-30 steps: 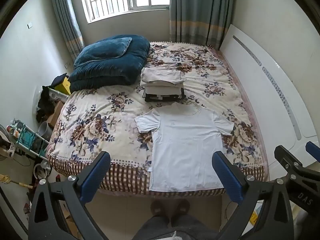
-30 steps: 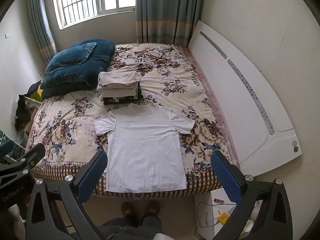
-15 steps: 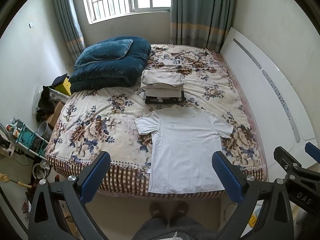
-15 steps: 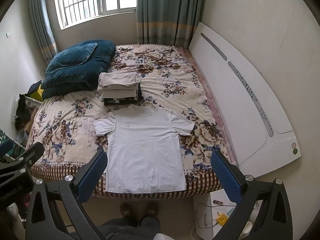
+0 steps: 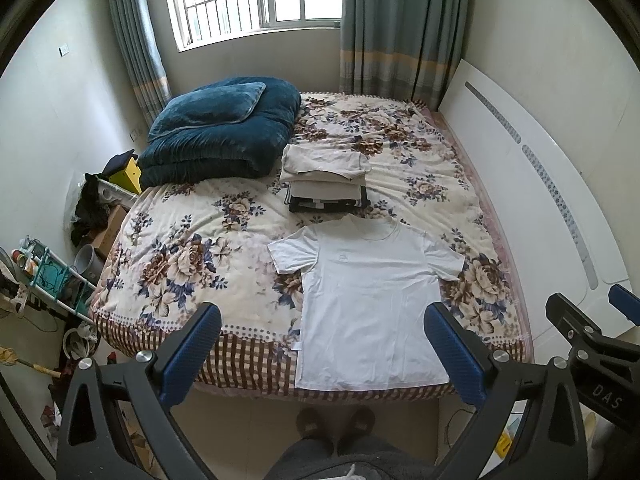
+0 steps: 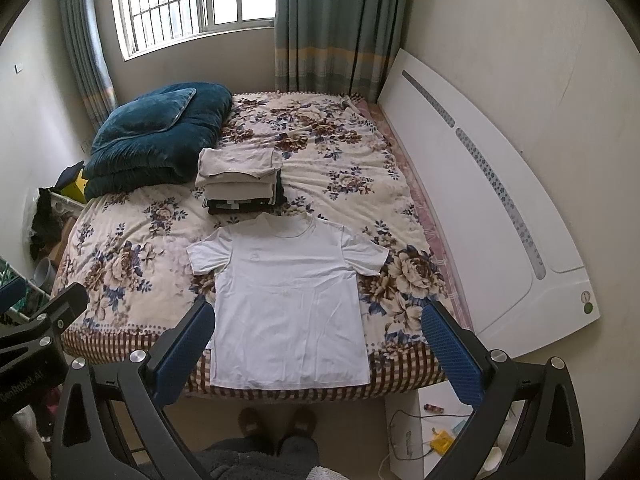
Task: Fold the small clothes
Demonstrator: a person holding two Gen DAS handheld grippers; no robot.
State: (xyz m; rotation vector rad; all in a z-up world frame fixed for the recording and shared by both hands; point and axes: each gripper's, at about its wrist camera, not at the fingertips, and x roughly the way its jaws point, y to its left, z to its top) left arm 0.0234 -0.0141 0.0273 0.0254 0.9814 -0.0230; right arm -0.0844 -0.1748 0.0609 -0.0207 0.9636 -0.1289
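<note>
A white short-sleeved T-shirt [image 5: 368, 296] lies flat and spread out on the near part of the floral bed, collar away from me; it also shows in the right wrist view [image 6: 288, 292]. A stack of folded clothes [image 5: 324, 180] sits just beyond its collar, also in the right wrist view [image 6: 240, 180]. My left gripper [image 5: 324, 356] is open and empty, held high above the foot of the bed. My right gripper [image 6: 316, 352] is open and empty at about the same height. Neither touches the shirt.
A folded dark blue quilt with a pillow [image 5: 220, 128] lies at the bed's far left. A white headboard [image 6: 480, 208] runs along the right side. Clutter and a rack [image 5: 52, 276] stand on the floor at left. A small white cabinet [image 6: 424, 420] stands at lower right.
Both grippers have drifted slightly back and up, so the bed and shirt look a little farther away. The shirt and the stack have not moved.
</note>
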